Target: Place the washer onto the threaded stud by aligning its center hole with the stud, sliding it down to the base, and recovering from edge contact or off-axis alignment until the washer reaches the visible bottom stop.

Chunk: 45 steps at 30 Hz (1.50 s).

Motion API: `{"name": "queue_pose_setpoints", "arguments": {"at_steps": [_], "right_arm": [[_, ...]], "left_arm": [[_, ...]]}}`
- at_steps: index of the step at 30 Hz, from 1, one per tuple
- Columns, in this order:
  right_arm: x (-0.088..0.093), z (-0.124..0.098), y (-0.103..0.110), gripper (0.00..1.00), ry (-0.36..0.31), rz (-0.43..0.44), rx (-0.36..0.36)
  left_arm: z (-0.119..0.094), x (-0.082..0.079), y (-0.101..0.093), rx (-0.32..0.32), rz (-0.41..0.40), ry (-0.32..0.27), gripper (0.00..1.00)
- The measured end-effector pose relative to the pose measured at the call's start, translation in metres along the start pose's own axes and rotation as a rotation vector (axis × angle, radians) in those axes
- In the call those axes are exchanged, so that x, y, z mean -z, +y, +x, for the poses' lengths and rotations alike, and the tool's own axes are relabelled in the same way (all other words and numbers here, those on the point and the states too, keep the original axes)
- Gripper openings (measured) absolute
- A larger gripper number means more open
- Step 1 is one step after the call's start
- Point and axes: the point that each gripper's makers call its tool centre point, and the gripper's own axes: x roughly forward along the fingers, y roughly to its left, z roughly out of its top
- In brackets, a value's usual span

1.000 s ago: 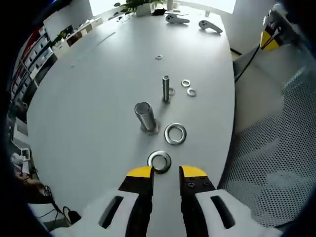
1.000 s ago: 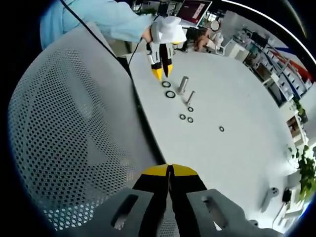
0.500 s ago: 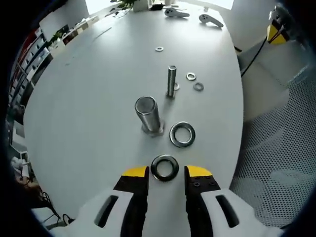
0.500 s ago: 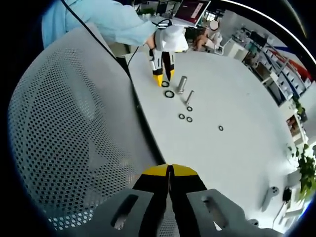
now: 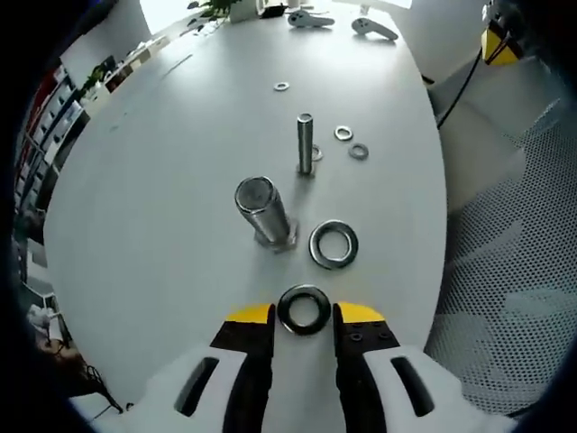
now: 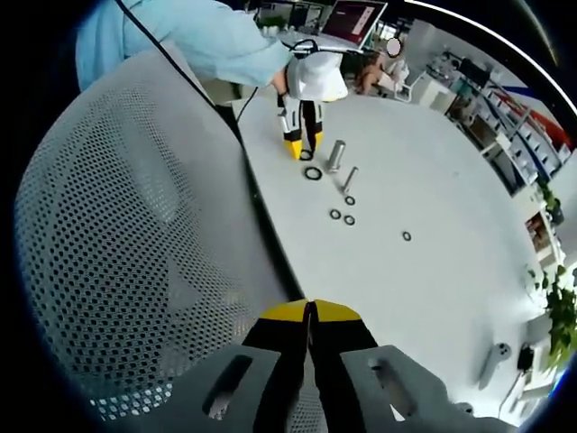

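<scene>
Left gripper (image 5: 304, 313) jaws straddle a washer (image 5: 304, 308); contact unclear; right gripper (image 6: 309, 311) closed.

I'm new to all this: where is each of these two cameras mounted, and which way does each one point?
Left gripper view: rides on the left gripper, low over the white table, looking along its yellow-tipped jaws at a washer between them and the thick stud beyond.
Right gripper view: rides on the right gripper, jaws closed, beside a mesh chair, facing the person's blue sleeve.
Shared: table, studs, loose washers, left gripper.
</scene>
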Motion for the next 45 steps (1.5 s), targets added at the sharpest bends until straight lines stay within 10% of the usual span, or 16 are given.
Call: {"name": "queue_pose_setpoints", "arguments": {"at_steps": [22,45], "right_arm": [[0.0007,0.0003,-0.0027,0.03,0.003,0.007,0.014],[0.0005,-0.0001,-0.0032,0.03,0.001,0.007,0.017]], "left_arm": [[0.002,-0.0016,-0.0036,0.012,0.039,0.131,0.22],[-0.0005,-0.0008,-0.0032,0.0,0.09,0.115,0.19]]}}
